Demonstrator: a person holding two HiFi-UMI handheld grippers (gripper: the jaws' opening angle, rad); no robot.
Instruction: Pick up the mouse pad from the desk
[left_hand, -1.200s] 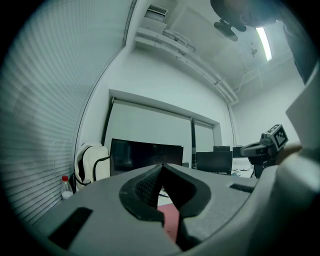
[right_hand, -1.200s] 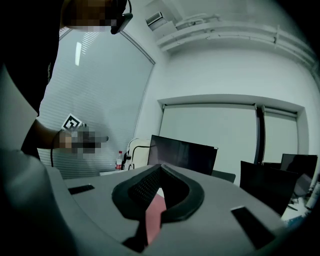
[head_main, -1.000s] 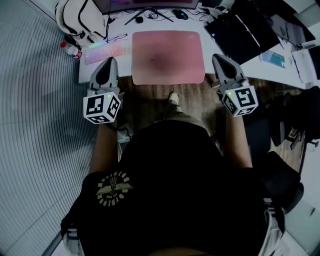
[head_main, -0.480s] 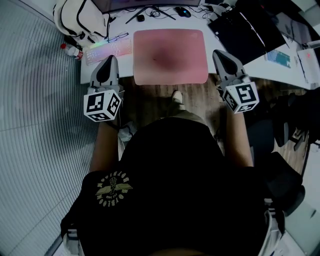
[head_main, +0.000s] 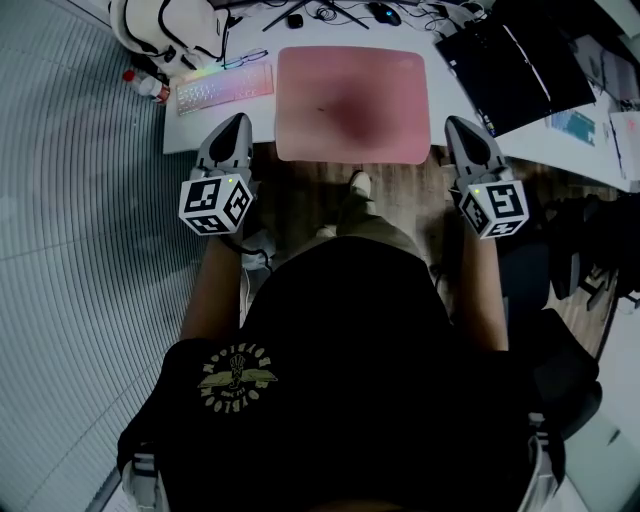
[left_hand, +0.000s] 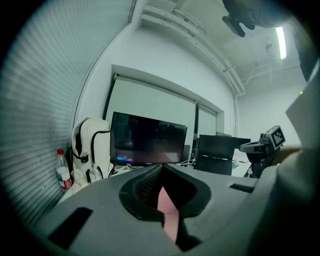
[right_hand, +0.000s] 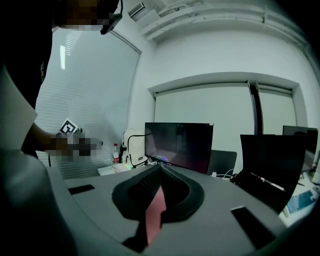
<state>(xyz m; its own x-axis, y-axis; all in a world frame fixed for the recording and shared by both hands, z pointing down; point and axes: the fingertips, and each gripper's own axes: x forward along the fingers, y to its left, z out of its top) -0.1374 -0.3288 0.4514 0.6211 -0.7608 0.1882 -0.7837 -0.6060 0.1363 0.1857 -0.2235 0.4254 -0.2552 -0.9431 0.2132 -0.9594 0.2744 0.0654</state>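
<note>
Here, the left tongs (head_main: 237, 121) and right tongs (head_main: 461, 124) sit closed and empty flanking the mouse pad (head_main: 351, 100), keyboard (head_main: 225, 88) beside it.

Mouse pad (head_main: 352, 103) on desk (head_main: 186, 131), ahead, between fingertips of left gripper (head_main: 238, 122) and right gripper (head_main: 460, 125). Keyboard (head_main: 224, 88) just beyond left fingertips; bottle (head_main: 146, 86), backpack (head_main: 165, 25) farther left. Laptop (head_main: 515, 62) beyond right fingertips.
</note>
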